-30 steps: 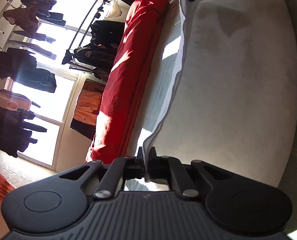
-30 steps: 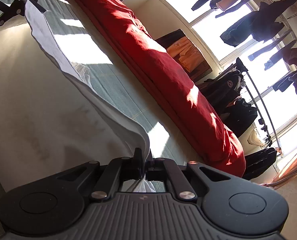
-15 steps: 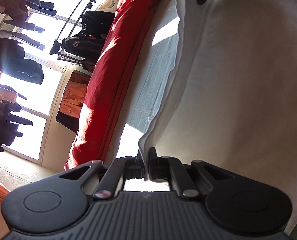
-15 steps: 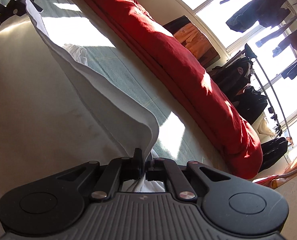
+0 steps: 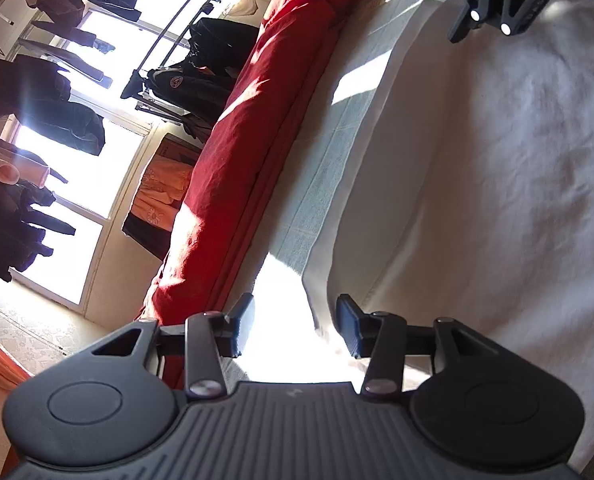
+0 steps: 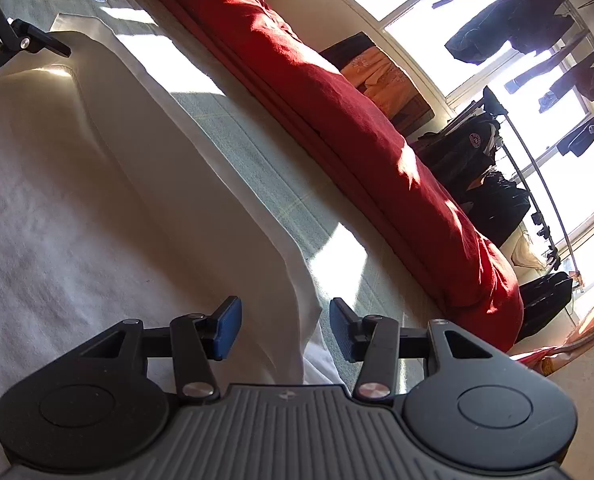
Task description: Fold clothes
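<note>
A white garment (image 5: 477,160) lies spread flat on the bed, its long folded edge running along the pale green sheet (image 5: 321,184). My left gripper (image 5: 295,320) is opening. The garment's near corner lies loose between its jaws and the pads are off it. In the right wrist view the same garment (image 6: 77,180) fills the left side. My right gripper (image 6: 285,320) is opening too, with the garment's other corner loose between its blue pads (image 6: 227,330). Each view shows the other gripper at the far end: the right gripper (image 5: 445,0) and the left gripper (image 6: 65,12).
A long red rolled duvet (image 5: 249,128) (image 6: 337,112) lies along the bed's far side. Beyond it stand a rack of dark clothes (image 5: 193,76) (image 6: 477,152), an orange cloth on a low cabinet (image 5: 161,192) and bright windows with hanging garments.
Both grippers were shut on the garment's raised edge. They have lowered it onto the bed and their jaws have come apart, so the cloth now lies flat.
</note>
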